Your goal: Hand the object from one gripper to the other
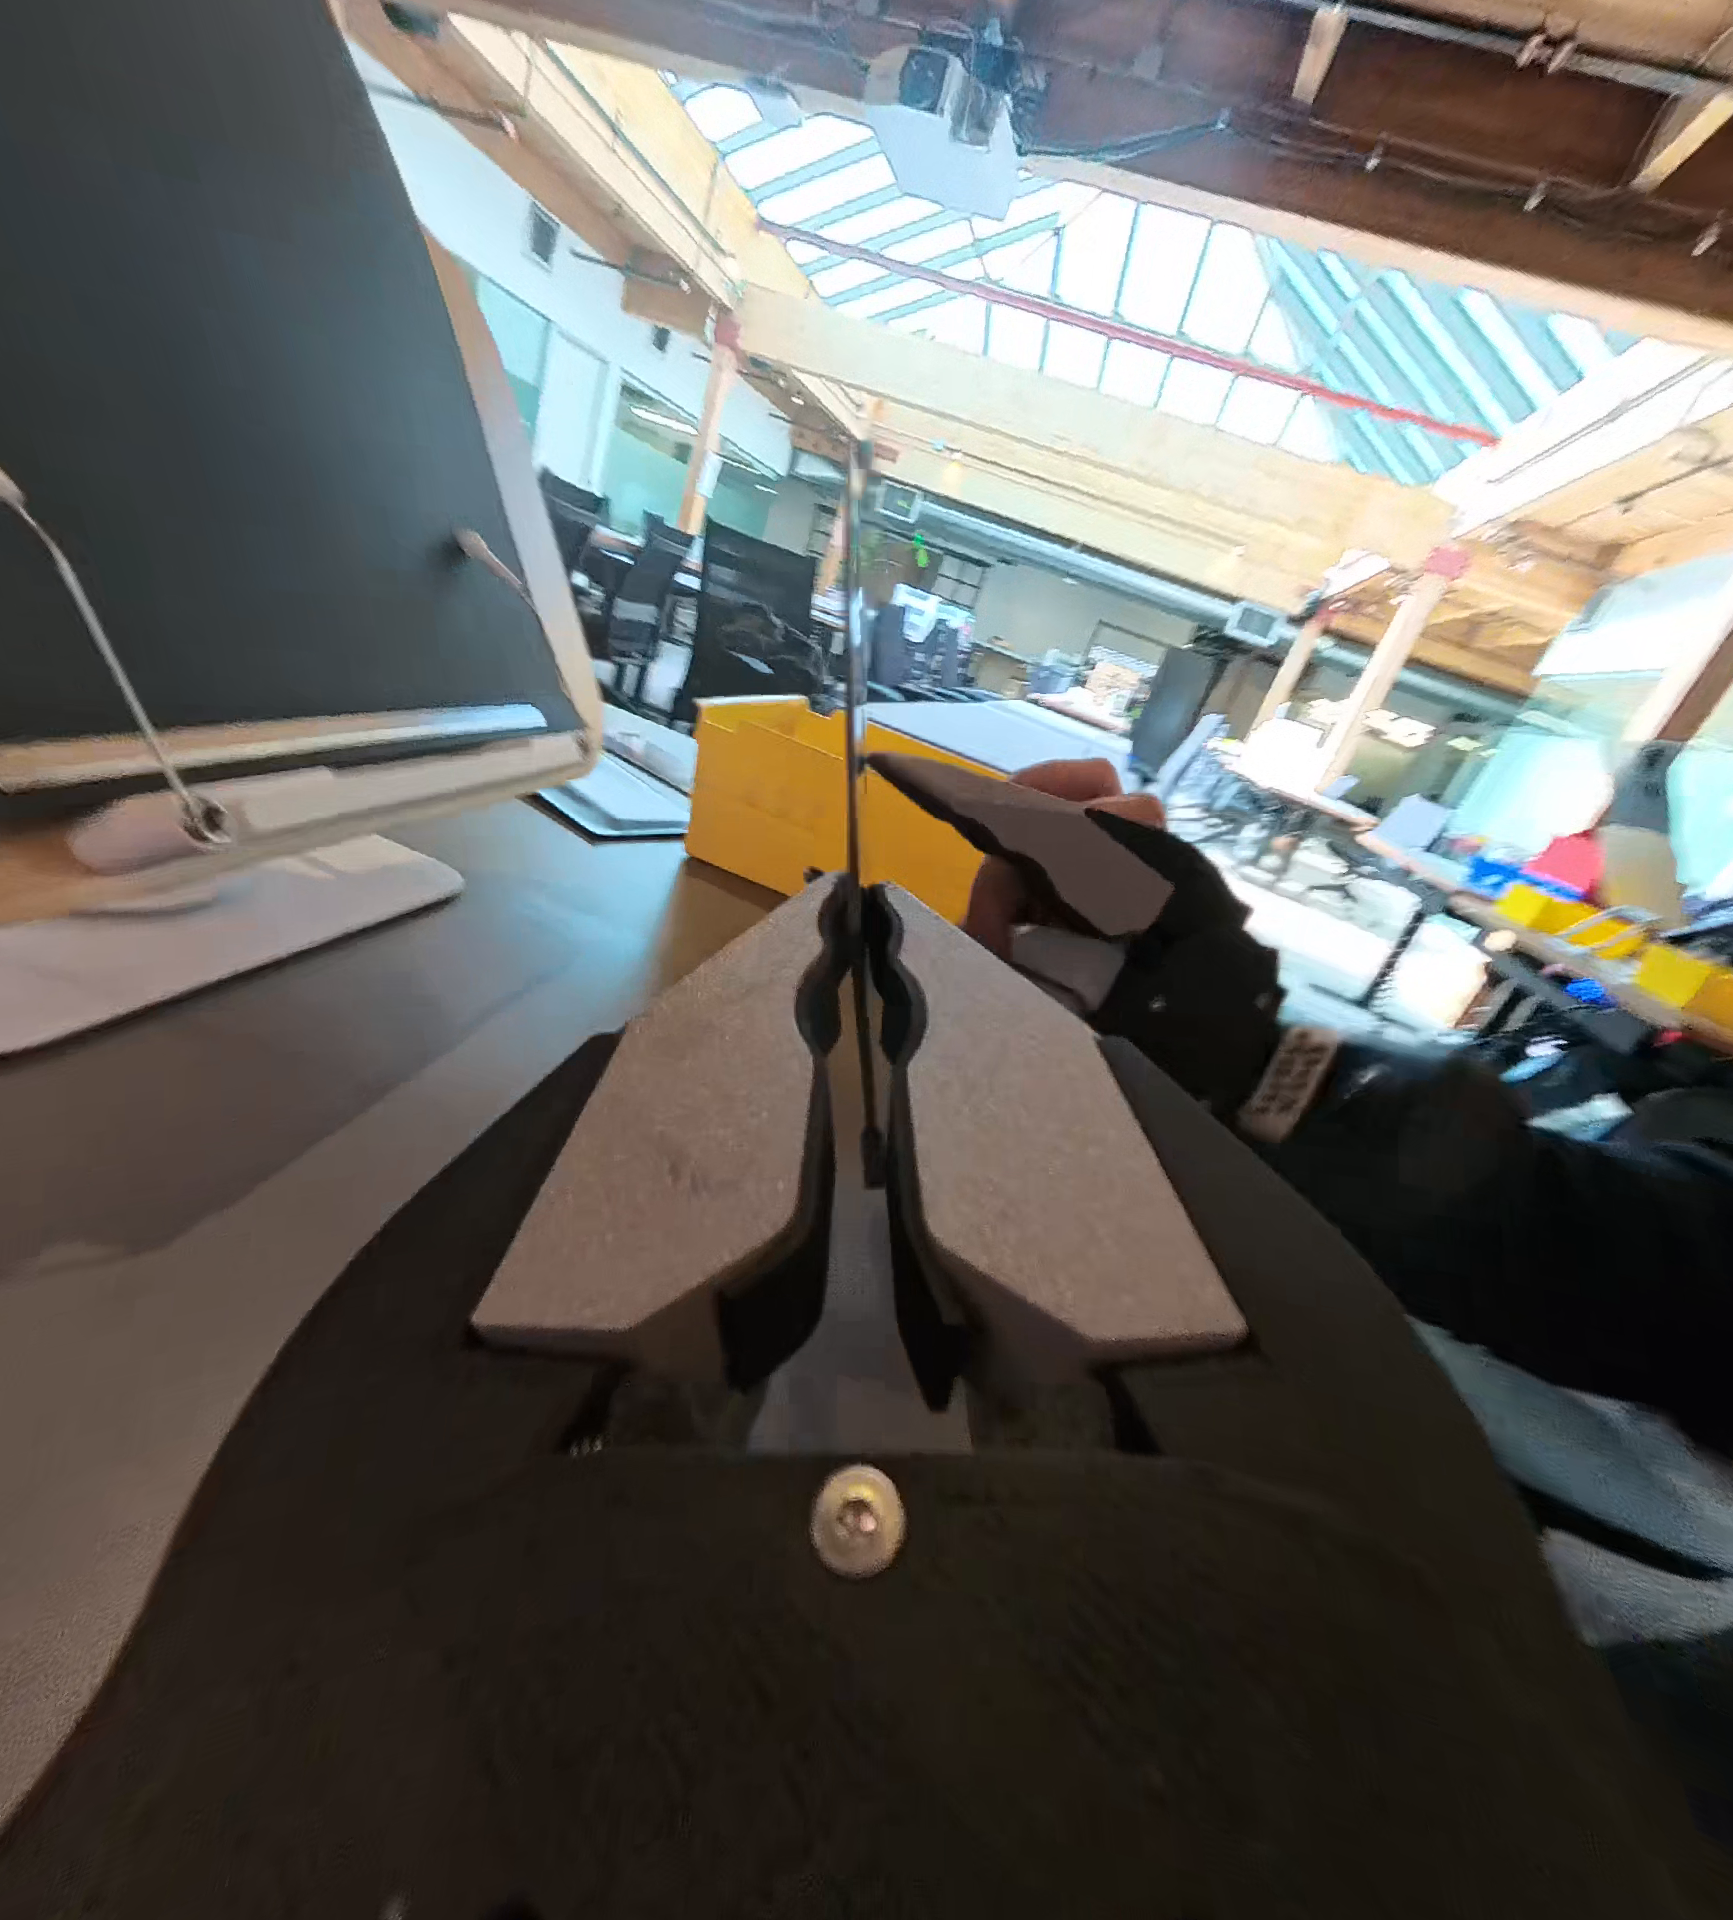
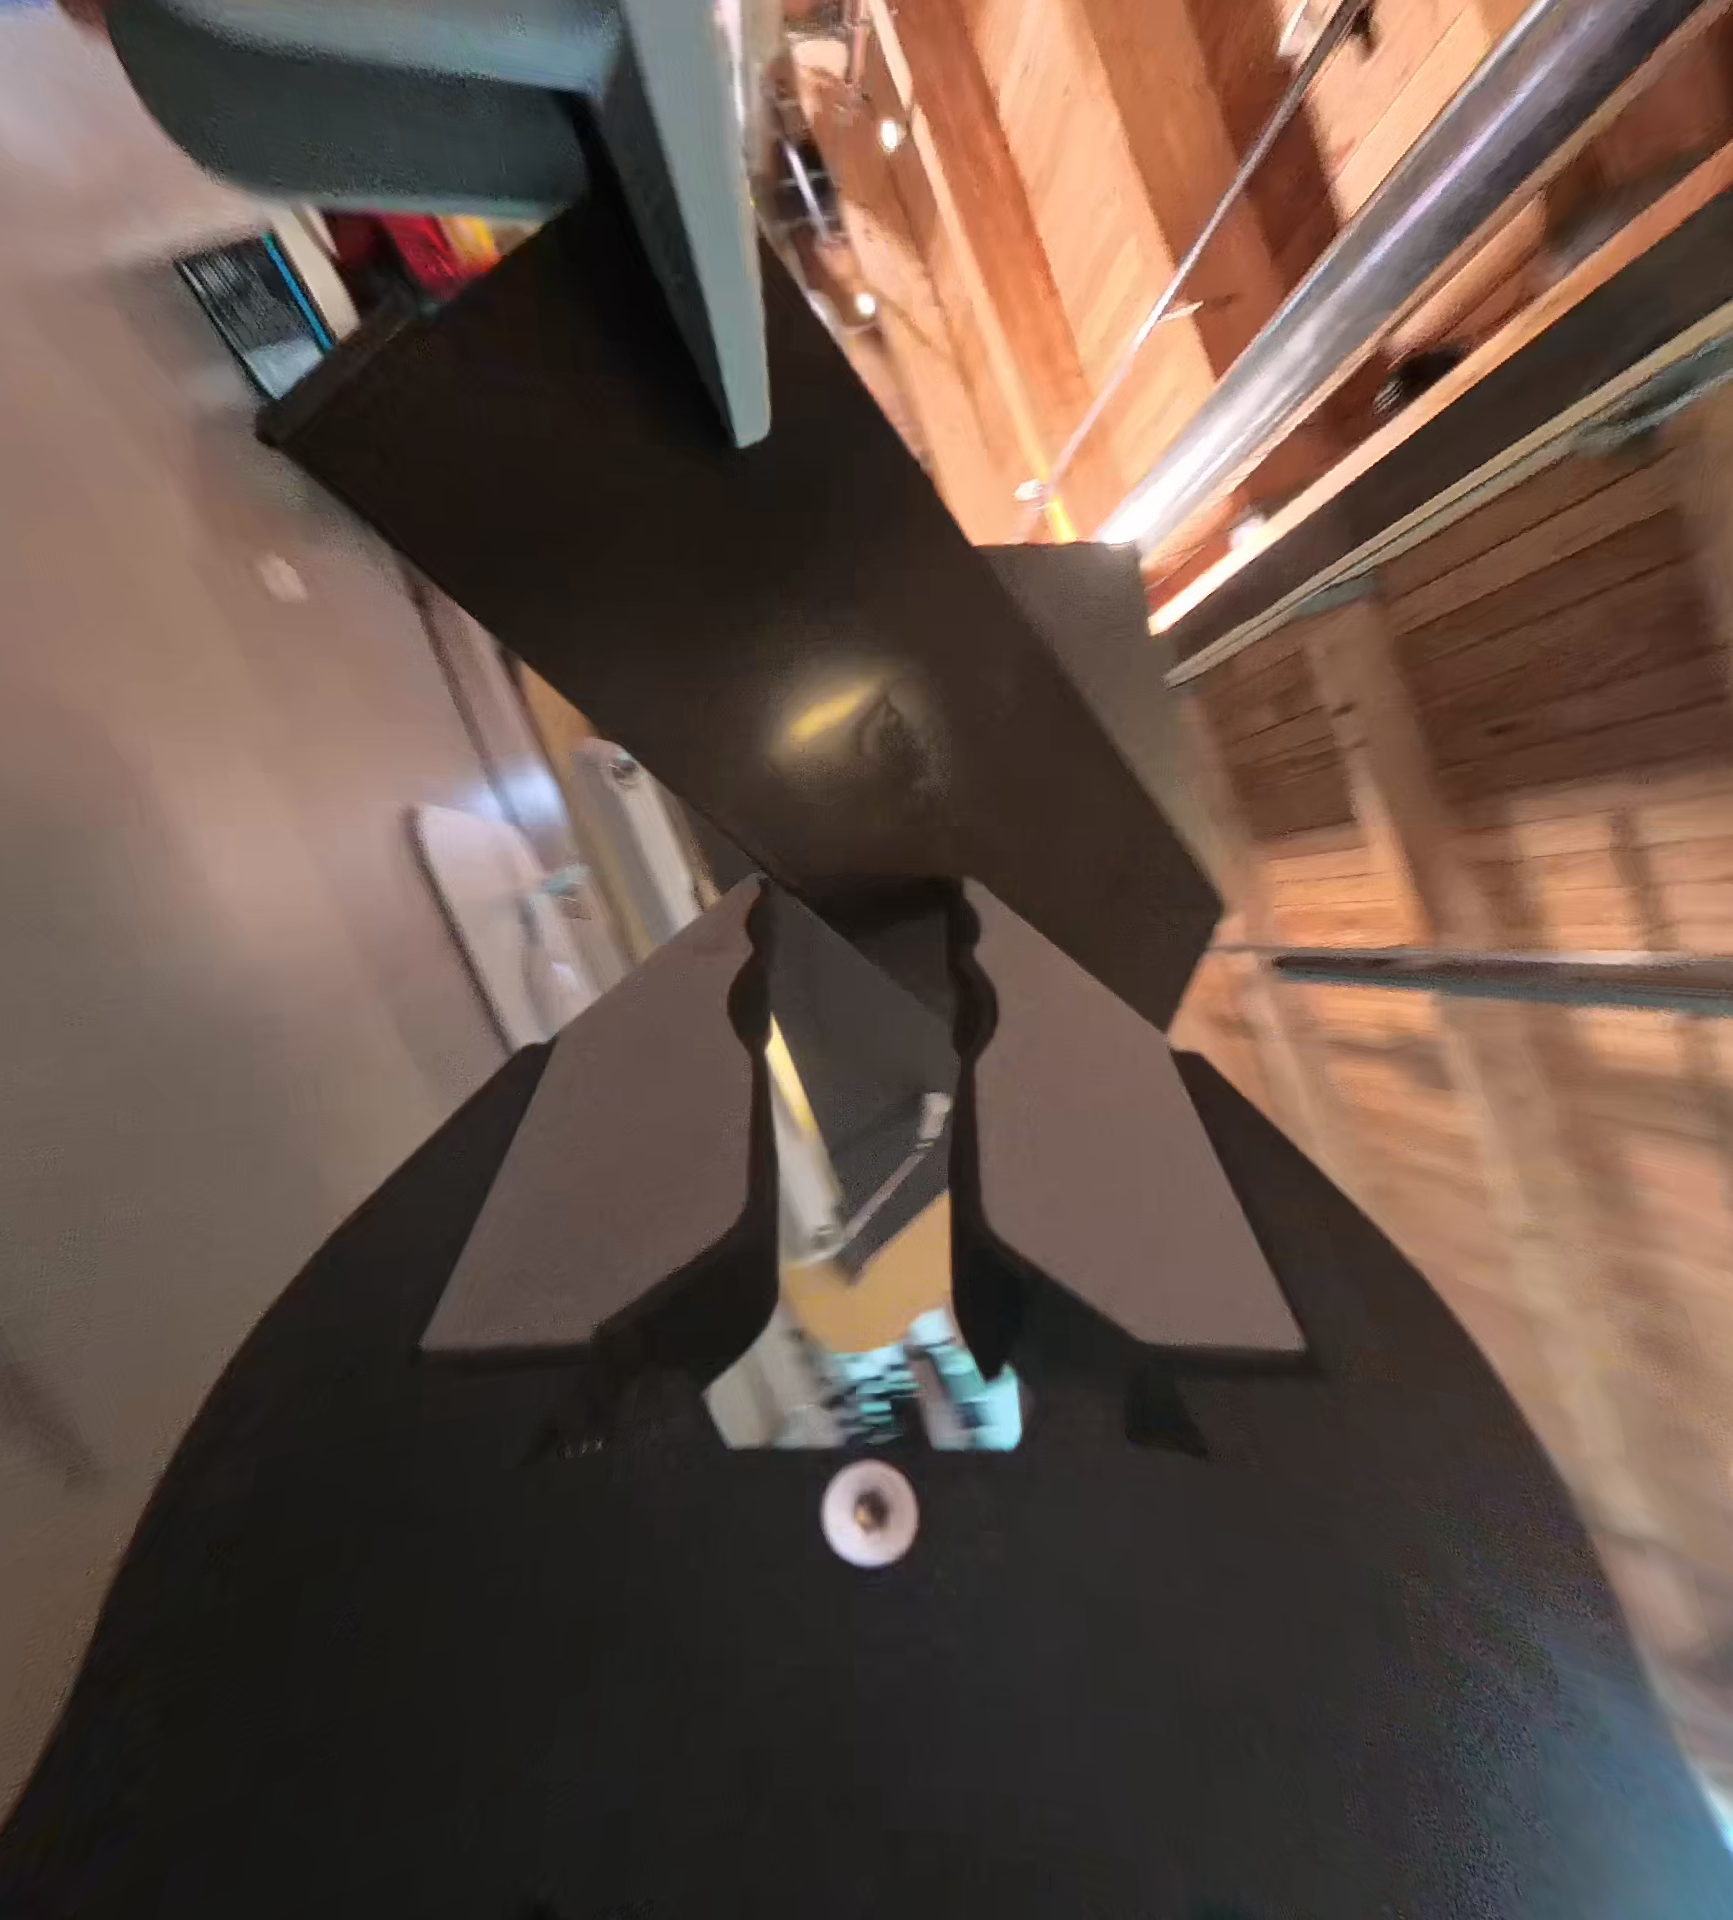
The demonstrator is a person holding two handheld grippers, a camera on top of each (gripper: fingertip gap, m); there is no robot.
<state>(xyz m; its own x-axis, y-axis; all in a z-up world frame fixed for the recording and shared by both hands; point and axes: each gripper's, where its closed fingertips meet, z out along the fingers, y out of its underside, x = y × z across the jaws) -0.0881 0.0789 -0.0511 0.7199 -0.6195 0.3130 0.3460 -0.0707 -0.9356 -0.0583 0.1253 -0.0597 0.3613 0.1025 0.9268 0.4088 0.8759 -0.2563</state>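
Observation:
My left gripper (image 1: 854,894) is shut on a thin black sheet (image 1: 854,675), seen edge-on and standing straight up from between its pads. The right gripper's fingertip (image 1: 893,774), held by a gloved hand (image 1: 1194,935), reaches the sheet from the right. In the right wrist view the sheet's broad black face (image 2: 737,623) lies diagonally just beyond my right gripper (image 2: 857,894). That gripper's fingers stand apart and do not press on the sheet. A grey finger of the left gripper (image 2: 696,208) shows at the top, on the sheet.
A dark screen on a white stand (image 1: 166,364) is close on the left. A yellow bin (image 1: 768,800) stands on the dark table (image 1: 374,987) behind the sheet. Long tables with clutter lie far right.

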